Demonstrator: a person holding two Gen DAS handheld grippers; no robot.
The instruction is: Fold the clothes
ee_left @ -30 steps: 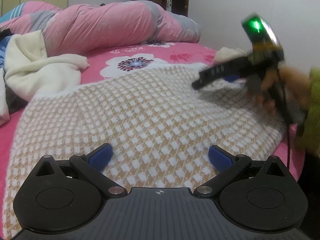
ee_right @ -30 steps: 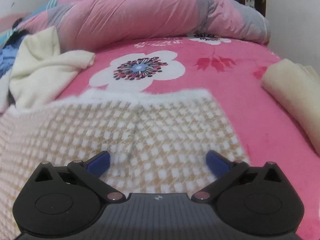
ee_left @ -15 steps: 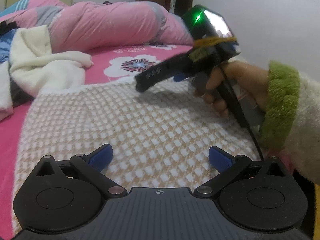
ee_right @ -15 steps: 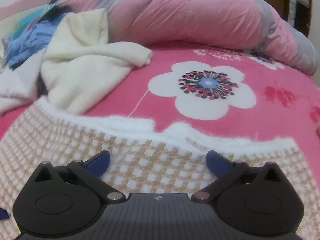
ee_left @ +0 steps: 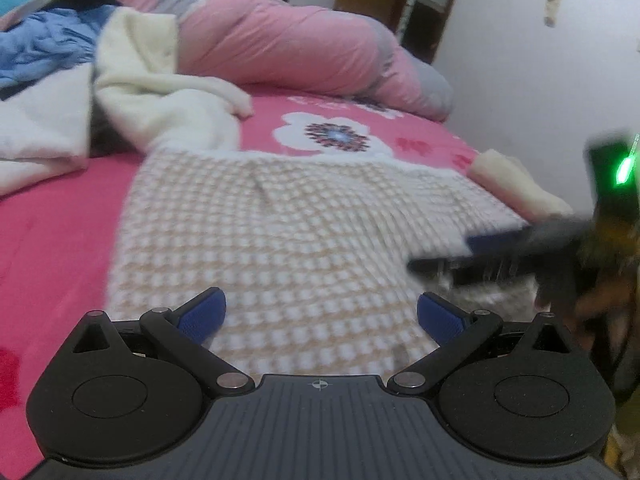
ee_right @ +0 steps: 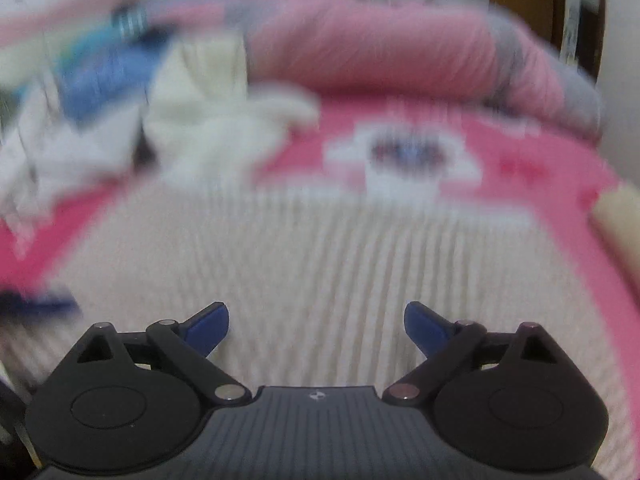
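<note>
The checked knit garment [ee_left: 280,240] lies spread flat on the pink flowered bed [ee_left: 60,208], its white-trimmed far edge toward the rolled pink quilt [ee_left: 288,44]. A second ago the right gripper was out over that far edge, and half a second ago it hung above the middle of the cloth with the person's hand and green cuff plainly in the left camera's view. Now it has dropped back and low: from the left wrist camera the right gripper [ee_left: 472,248] is a dark smear right at the garment's right-hand edge, green light glowing above it. Its own camera is badly blurred, so it is moving fast.

The left gripper [ee_left: 320,314] has swung too; it now looks along the garment from the near hem, and the heap of cream and blue clothes [ee_left: 132,92] sits farther left than before. Both sets of jaws stand wide apart and hold nothing, blue pads clear of the knit.

I would take this as the two grippers settling on the near corners to start the first fold. Whether the right one already touches the cloth I can't say through the blur. A folded cream piece [ee_left: 516,188] rests just beyond the garment's right corner, apparently finished already.
</note>
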